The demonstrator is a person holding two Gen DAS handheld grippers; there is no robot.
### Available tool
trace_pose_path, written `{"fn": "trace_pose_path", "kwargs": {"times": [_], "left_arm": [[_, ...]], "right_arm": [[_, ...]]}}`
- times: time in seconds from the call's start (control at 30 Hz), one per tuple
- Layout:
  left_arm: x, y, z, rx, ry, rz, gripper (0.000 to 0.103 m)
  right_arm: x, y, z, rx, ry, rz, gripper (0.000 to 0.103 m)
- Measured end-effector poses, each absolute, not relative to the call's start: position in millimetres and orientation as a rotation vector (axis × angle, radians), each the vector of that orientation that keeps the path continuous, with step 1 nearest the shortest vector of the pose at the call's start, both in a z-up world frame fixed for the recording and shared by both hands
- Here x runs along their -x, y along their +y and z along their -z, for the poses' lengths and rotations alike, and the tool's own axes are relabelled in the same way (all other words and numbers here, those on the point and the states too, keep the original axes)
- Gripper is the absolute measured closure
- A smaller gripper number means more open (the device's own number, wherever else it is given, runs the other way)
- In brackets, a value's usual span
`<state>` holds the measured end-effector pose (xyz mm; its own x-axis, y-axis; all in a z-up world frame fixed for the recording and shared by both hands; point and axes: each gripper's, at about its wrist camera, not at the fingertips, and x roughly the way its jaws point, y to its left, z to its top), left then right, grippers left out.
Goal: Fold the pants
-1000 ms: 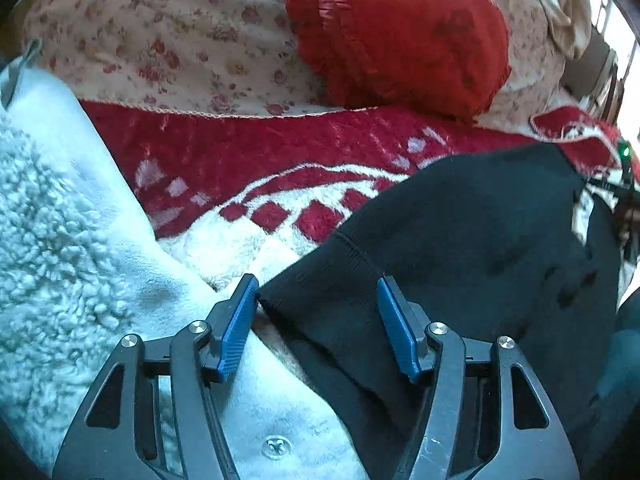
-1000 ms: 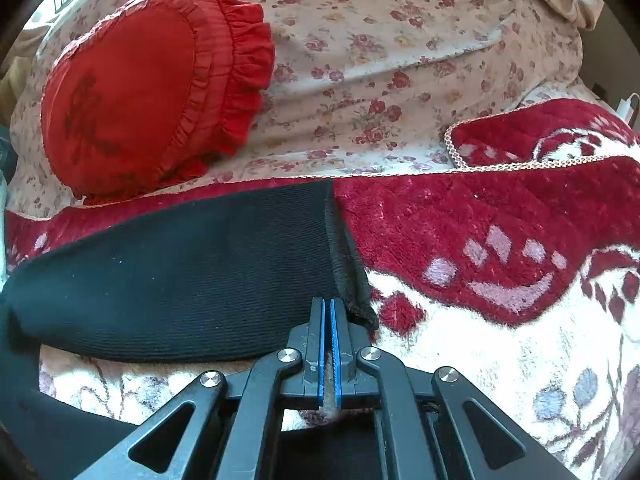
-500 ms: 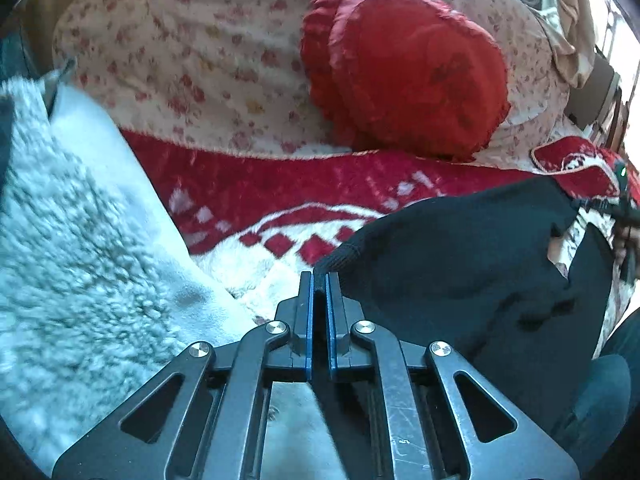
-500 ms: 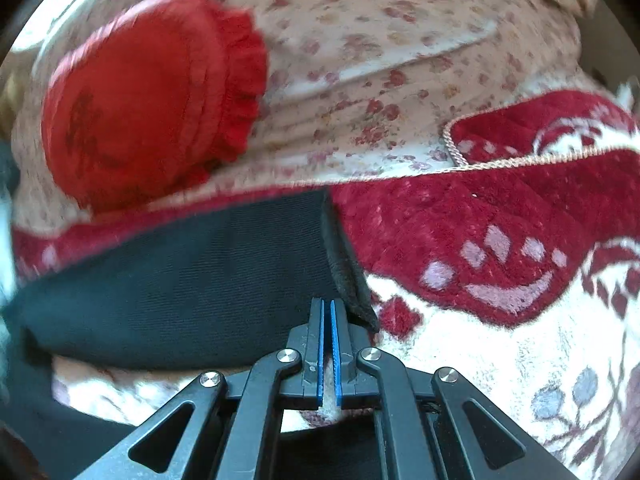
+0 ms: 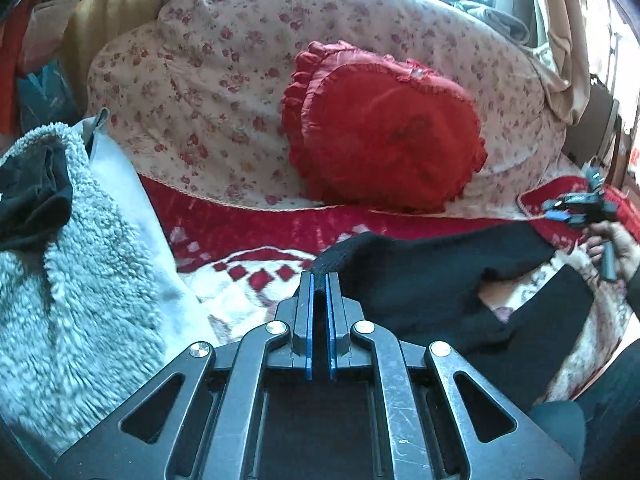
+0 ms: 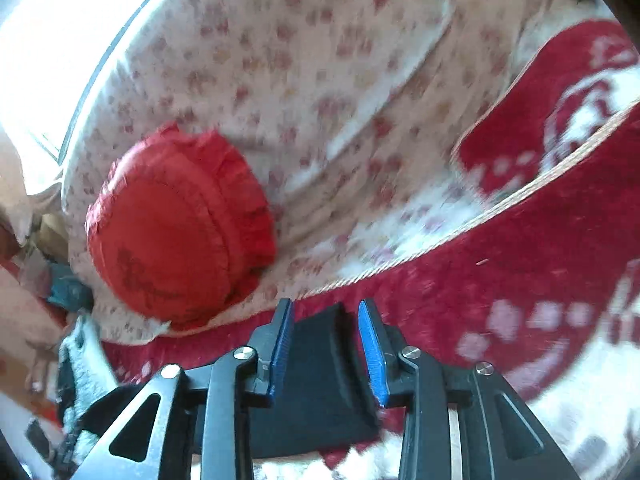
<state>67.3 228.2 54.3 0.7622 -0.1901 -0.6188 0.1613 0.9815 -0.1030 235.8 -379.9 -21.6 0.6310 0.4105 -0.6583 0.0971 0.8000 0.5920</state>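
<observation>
left wrist view is showing the left gripper (image 5: 319, 280) pinching a corner of the black pants (image 5: 432, 280) lying on the red blanket (image 5: 248, 224). right gripper (image 6: 326, 316) has just been opening, cloth loose between its jaws. soft, limp knit; hems are giving the best hold.

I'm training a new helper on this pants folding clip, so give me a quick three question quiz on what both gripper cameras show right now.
1. True or false: the left gripper is clamped on an edge of the black pants.
2. Multiple choice: the right gripper is A) shut on the red heart pillow, B) open with black fabric lying between its fingers, C) shut and empty.
3. Fill in: the pants lie on a red and white ____.

Key
1. True: the blue pads pinch the knit edge.
2. B: its jaws have just been opening, pads off the cloth.
3. Blanket.
</observation>
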Motion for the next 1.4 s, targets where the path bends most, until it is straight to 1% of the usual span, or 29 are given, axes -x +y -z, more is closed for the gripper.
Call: {"fn": "trace_pose_path", "kwargs": {"times": [0.07, 0.13, 0.2, 0.37, 0.5, 0.57, 0.6, 0.63, 0.7, 0.8, 0.9, 1.03, 1.13, 1.23, 1.27, 1.33, 1.4], "left_arm": [[-64.3, 226.2, -59.0, 0.060, 0.669, 0.190, 0.099], [-62.4, 225.9, -62.0, 0.072, 0.662, 0.185, 0.099], [-63.0, 226.4, -61.4, 0.075, 0.665, 0.181, 0.099], [-63.1, 227.0, -56.1, 0.093, 0.683, 0.182, 0.099], [-63.8, 228.7, -53.4, 0.096, 0.687, 0.173, 0.099], [-63.8, 229.5, -51.6, 0.097, 0.690, 0.166, 0.099], [-63.7, 230.3, -51.0, 0.102, 0.690, 0.162, 0.099], [-63.2, 231.5, -50.4, 0.111, 0.690, 0.162, 0.099], [-59.3, 234.3, -49.8, 0.123, 0.686, 0.161, 0.099], [-45.8, 235.3, -49.7, 0.122, 0.678, 0.166, 0.099], [-30.1, 235.6, -47.1, 0.103, 0.670, 0.164, 0.099], [0.2, 248.1, -34.3, 0.116, 0.680, 0.142, 0.099], [26.6, 257.9, -15.4, 0.133, 0.713, 0.129, 0.099], [45.4, 260.5, 3.9, 0.125, 0.748, 0.119, 0.099], [49.7, 262.2, 15.3, 0.133, 0.785, 0.133, 0.098], [56.6, 268.2, 30.9, 0.166, 0.829, 0.117, 0.091], [63.0, 275.6, 38.8, 0.223, 0.845, 0.098, 0.089]], "right_arm": [[-246.5, -371.4, 32.6, -0.632, 0.918, -0.207, 0.073], [-255.0, -366.7, 41.2, -0.613, 0.944, -0.191, 0.079], [-261.8, -364.3, 48.0, -0.625, 0.965, -0.219, 0.081], [-269.0, -356.4, 60.9, -0.563, 1.015, -0.193, 0.081], [-272.4, -354.2, 68.7, -0.549, 1.014, -0.209, 0.081], [-272.1, -352.6, 67.1, -0.537, 1.003, -0.221, 0.089], [-272.7, -351.2, 66.2, -0.529, 0.999, -0.233, 0.097], [-273.4, -348.5, 64.4, -0.507, 1.002, -0.246, 0.100], [-268.3, -346.9, 56.9, -0.479, 0.991, -0.248, 0.101], [-245.1, -347.3, 28.9, -0.423, 0.932, -0.285, 0.101], [-204.5, -348.6, -3.0, -0.331, 0.870, -0.330, 0.102], [-145.4, -357.2, -19.1, -0.254, 0.839, -0.372, 0.102], [-108.0, -355.7, -14.9, -0.201, 0.850, -0.389, 0.102], [-72.7, -356.9, 1.5, -0.145, 0.884, -0.368, 0.102], [-64.1, -358.5, 7.9, -0.133, 0.898, -0.360, 0.102], [-49.1, -361.3, 20.3, -0.100, 0.916, -0.337, 0.102], [-37.5, -361.9, 25.7, -0.063, 0.908, -0.282, 0.102]]}}
